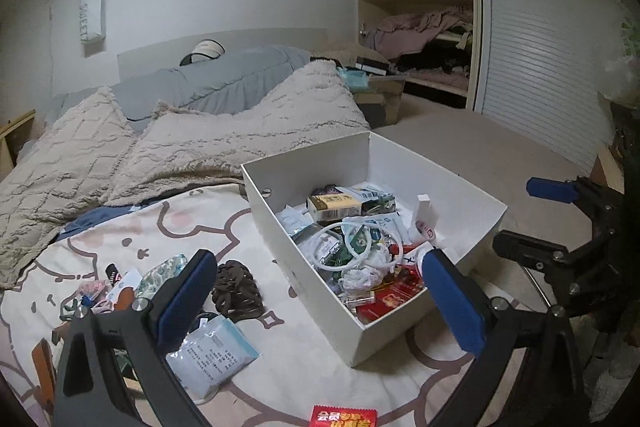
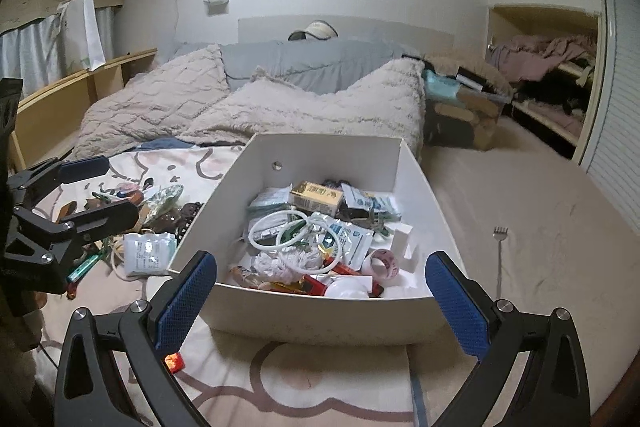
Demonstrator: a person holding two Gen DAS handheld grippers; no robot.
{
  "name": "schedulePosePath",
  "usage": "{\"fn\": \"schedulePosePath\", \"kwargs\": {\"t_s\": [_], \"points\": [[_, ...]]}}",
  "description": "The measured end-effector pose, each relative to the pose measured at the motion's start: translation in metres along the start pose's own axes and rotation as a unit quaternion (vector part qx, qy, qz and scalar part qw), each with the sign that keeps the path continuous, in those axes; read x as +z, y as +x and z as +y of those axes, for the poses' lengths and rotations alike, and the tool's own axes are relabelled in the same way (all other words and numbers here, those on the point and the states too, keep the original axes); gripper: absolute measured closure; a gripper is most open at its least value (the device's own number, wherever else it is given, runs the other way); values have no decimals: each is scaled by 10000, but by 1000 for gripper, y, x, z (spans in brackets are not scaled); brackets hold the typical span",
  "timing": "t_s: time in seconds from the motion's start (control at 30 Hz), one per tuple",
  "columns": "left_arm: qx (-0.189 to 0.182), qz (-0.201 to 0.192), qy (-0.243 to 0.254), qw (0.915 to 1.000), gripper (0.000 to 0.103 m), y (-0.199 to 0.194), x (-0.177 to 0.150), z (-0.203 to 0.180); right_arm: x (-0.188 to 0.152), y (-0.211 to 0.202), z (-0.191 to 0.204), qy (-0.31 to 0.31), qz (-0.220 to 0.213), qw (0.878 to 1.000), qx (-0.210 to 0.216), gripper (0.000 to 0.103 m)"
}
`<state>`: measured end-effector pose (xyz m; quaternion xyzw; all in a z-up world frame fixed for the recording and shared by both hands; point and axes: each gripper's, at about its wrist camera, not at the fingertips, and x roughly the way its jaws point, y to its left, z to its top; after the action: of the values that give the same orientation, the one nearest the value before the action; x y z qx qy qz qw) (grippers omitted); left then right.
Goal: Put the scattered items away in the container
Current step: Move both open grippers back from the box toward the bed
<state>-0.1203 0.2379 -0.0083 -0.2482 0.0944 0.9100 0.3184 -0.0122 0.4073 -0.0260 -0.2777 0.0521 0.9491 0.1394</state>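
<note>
Both tongs wide open, holding nothing: left tongs point(image 1: 320, 299), right tongs point(image 2: 320, 299). Next, left should approach the packet point(image 1: 212, 355) left of the box point(image 1: 400, 331), grip its edge w/ flat pads.

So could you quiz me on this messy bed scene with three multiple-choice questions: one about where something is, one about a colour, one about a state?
1. The dark brown hair tie lies:
A. in the box
B. on the bedsheet left of the box
C. on the floor

2. The gripper pads are:
A. blue
B. red
C. green

3. The right gripper is:
A. shut on a packet
B. shut and empty
C. open and empty

Answers: B, it sits on the sheet beside the white box; A, both pads show blue; C, its fingers stand wide apart with nothing between them.
</note>
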Motion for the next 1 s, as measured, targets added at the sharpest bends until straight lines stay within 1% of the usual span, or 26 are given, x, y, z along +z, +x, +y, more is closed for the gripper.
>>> {"fn": "schedulePosePath", "kwargs": {"t_s": [0.13,0.23,0.37,0.53,0.67,1.0], "points": [[12,-80,-37,10000,0,-13,-5,-1,1,-16,5,-88,-88,9999,1,0],[1,-61,-38,10000,0,-20,-10,-2,2,-25,11,-234,-136,9996,-45,0],[3,-18,-191,9998,0,-29,-16,-1,1,-34,17,-337,-156,9993,-41,0],[-1,-10,-310,9995,0,-43,-22,2,-2,-42,25,-458,-144,9988,40,0],[22,-18,-327,9995,0,-53,-27,4,-3,-49,29,-464,-155,9988,41,0],[70,-60,-437,9990,0,-70,-34,13,-6,-58,32,-471,-165,9987,-119,0]]}}
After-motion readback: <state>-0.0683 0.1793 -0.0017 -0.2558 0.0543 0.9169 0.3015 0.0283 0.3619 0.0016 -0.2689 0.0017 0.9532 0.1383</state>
